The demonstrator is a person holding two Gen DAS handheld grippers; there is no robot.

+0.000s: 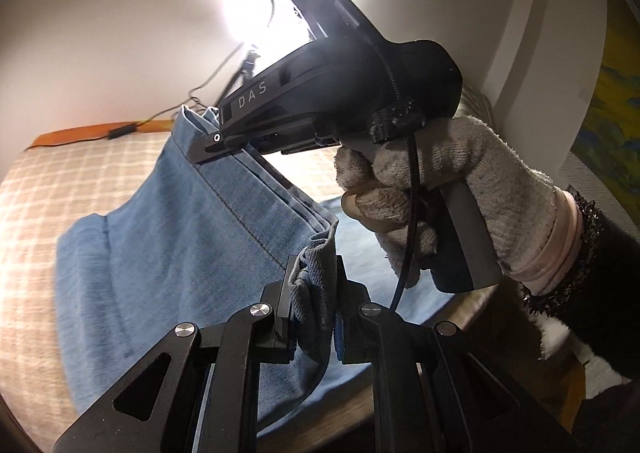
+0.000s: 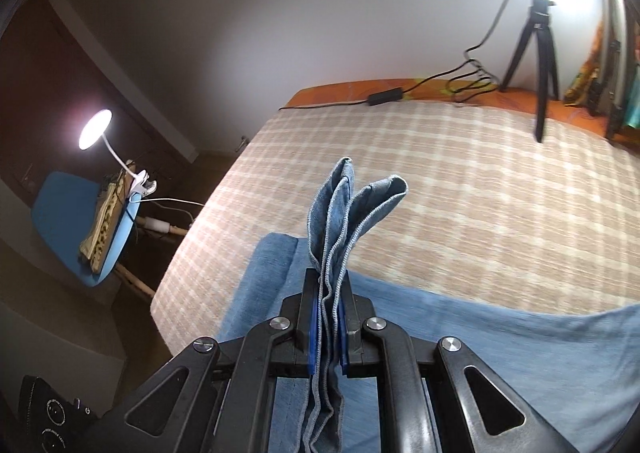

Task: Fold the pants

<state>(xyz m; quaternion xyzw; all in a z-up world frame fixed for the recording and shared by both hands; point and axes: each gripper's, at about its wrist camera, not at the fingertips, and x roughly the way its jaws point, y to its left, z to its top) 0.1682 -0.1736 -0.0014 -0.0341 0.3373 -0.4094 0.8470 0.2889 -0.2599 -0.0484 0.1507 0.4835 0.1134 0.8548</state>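
— What's over on the left side there?

— A blue chair (image 2: 68, 221) off the bed's edge, with a white clip lamp (image 2: 100, 129) lit above it. The floor between chair and bed is dark; I can't make out what lies there.

— And the bed itself?

— The bed (image 2: 460, 189) wears a beige checked blanket, soft and flat, with lots of bare room toward the far wall. An orange strip runs along its far edge, where a black power brick (image 2: 386, 96) and cable lie. A black tripod (image 2: 538, 53) stands at the far right.

— Where are the pants?

— The pants (image 1: 168, 245), faded blue denim, are lifted off the near part of the bed, the rest draped on it. The left claw (image 1: 314, 293) is squeezed tight on a bunched hem corner. The right claw (image 2: 330, 309) is clamped on several stacked layers of denim, stitched edges standing up past its blue pads (image 2: 315, 327).

— Who's holding it?

— A hand (image 1: 440, 189) in a worn grey knit glove grips the right tool's handle, dark sleeve behind. A bright light behind washes out the tool's top, and the pants' lower end is cut off from sight.
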